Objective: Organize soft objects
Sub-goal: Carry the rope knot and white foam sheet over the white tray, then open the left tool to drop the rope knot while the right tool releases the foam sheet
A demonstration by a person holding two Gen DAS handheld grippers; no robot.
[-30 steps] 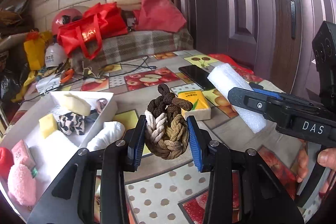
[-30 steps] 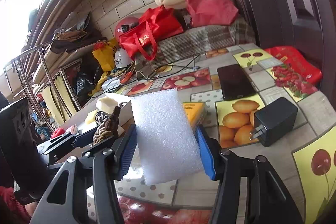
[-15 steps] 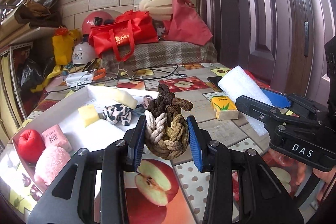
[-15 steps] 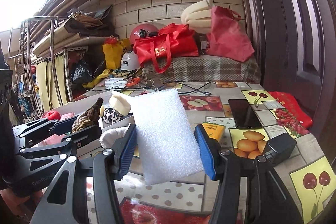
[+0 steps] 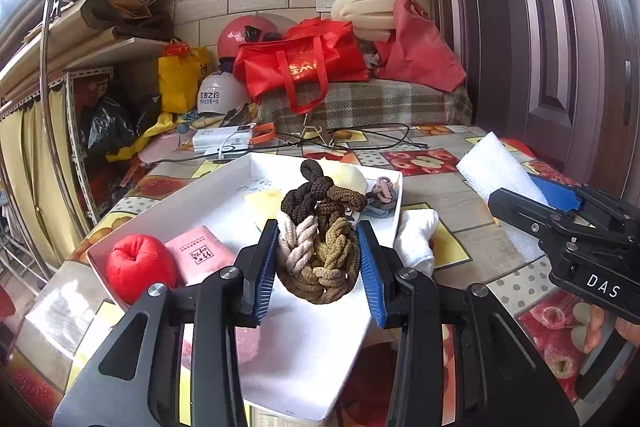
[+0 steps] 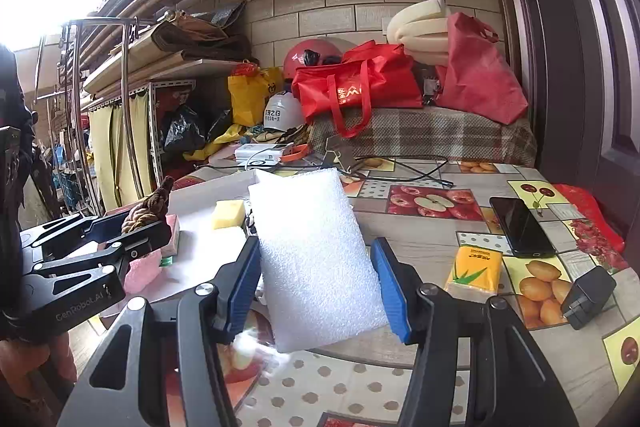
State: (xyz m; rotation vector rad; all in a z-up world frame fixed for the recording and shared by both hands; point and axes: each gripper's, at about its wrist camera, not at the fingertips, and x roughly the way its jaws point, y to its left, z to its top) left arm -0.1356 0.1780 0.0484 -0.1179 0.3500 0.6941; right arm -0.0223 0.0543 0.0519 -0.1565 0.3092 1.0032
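- Left tool (image 5: 318, 247) clenched on the braided brown-and-cream chenille rope knot (image 5: 318, 239); blue pads squeeze its lower sides, the dark loose loops stick up free above.
- Knot hangs over the shallow white cardboard tray (image 5: 208, 193), off its floor.
- Handling guess: light, squashy, grippy pile. Won't slip, but it deforms, so the hold is vague and the loops could snag a pad on release.
- Right tool (image 6: 316, 291) clenched on the white rectangular foam block (image 6: 310, 251), gripped across its short width near the bottom; most of the block stands out ahead of the pads.
- Foam is above the table (image 6: 424, 247), just right of the tray, not yet over it.
- Handling guess: near weightless, springy, dents under the pads. Long overhang will flex; it may bounce or rock when dropped.
- Tray already holds a red stuffed fabric apple (image 5: 140, 267), pink tissue pack (image 5: 200, 255), yellow sponge cube (image 6: 228, 214), cream foam lump (image 5: 348, 177), and a pink fluffy piece under the left tool.
- Open room: bare tray floor in the middle, enough for the knot; the foam likely needs to lie flat beside it.
- A white cloth bundle (image 5: 416, 239) lies against the tray's right rim, where the foam would cross it.
- Tray walls are low; clear them before releasing.
- The two tools are close side by side; stagger the drops.
- Black smartphone (image 6: 520, 227), yellow tissue packet (image 6: 476, 269), black charger (image 6: 592, 297) sit well to the right, out of the path.
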